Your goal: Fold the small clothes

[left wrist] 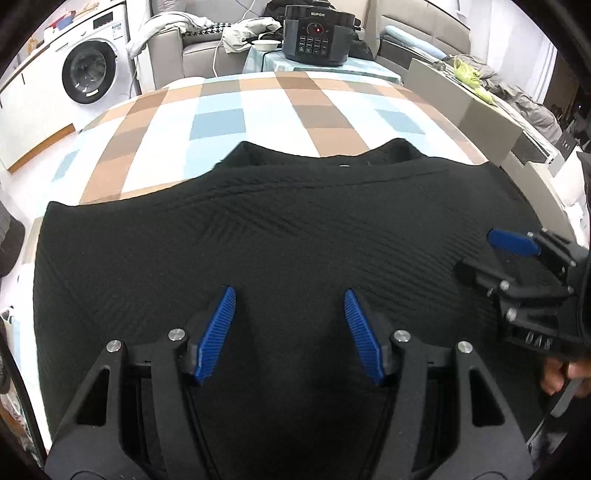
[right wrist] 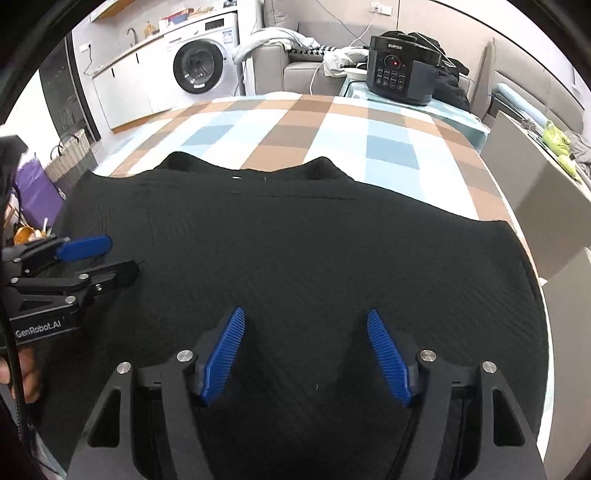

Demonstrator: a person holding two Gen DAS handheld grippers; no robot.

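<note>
It was a lived-in room: a washing machine (left wrist: 90, 75) stood at the back, a grey sofa (right wrist: 295, 62) sat heaped with laundry, and a black pressure cooker (left wrist: 317, 35) rested on a small side table just beyond the work surface. That surface was a table under a checked cloth (left wrist: 221, 110) of brown, blue and white squares, and on its near half lay the black top (left wrist: 258, 240), spread out flat with its neckline towards the far end and its ribbed fabric mostly smooth. Both tools hung above it, side by side and angled down at the near part of the garment. The left gripper (left wrist: 290, 332) had its blue fingers parted with nothing between them, only dark cloth below. The right gripper (right wrist: 306, 354) stood apart in the same way, a touch wider, and it too was empty. Whether either set of tips was brushing the fabric was hard to call, since black on black swallowed the gap. As for progress, the top looked laid out and flattened, but no fold showed anywhere: no side turned in, no hem brought up. So this read as the very start, with the first pinch not yet made and every fold left to do.
</note>
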